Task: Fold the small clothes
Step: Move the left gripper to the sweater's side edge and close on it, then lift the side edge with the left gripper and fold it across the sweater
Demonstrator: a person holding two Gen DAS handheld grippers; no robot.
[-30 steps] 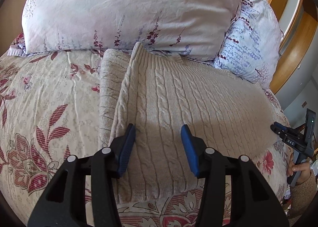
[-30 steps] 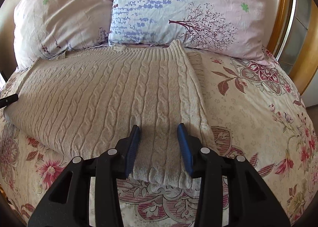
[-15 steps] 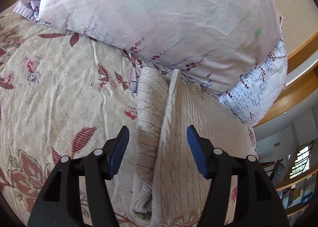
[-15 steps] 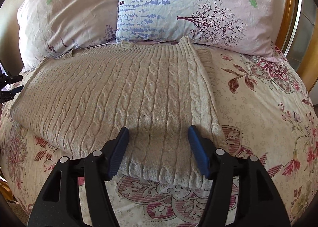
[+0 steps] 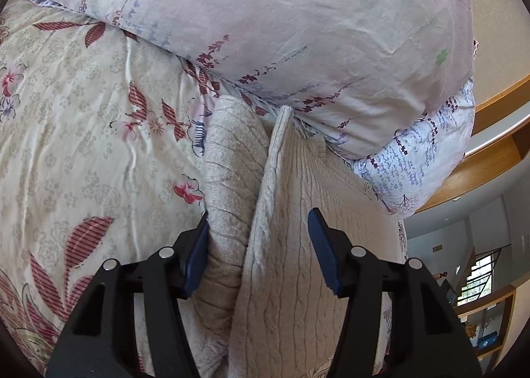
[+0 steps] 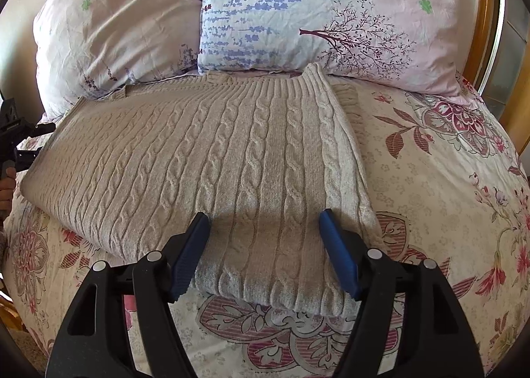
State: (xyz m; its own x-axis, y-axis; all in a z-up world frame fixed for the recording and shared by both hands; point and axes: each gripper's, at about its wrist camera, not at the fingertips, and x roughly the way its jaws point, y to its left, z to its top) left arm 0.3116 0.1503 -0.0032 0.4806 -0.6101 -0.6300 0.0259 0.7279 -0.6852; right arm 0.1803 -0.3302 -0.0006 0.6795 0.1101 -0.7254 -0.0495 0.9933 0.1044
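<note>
A beige cable-knit sweater [image 6: 205,159] lies folded on the floral bedspread, its far edge against the pillows. My right gripper [image 6: 265,239] is open, its blue pads straddling the sweater's near right corner just above the knit. My left gripper [image 5: 258,245] is open at the sweater's left edge [image 5: 232,186], where a folded-in sleeve and the top layer run between the jaws; the left pad touches the sleeve's side. The left gripper also shows at the far left of the right wrist view [image 6: 16,142].
Two floral pillows [image 6: 331,7] lie against the headboard behind the sweater. The bedspread [image 6: 447,179] extends right of the sweater and left of it [image 5: 82,129]. A wooden bed frame [image 5: 490,166] and a room beyond show at the right.
My left gripper has swung from over the sweater's middle to its left edge and tilted, jaws now around the folded edge. My right gripper has opened wider and drawn back slightly.
</note>
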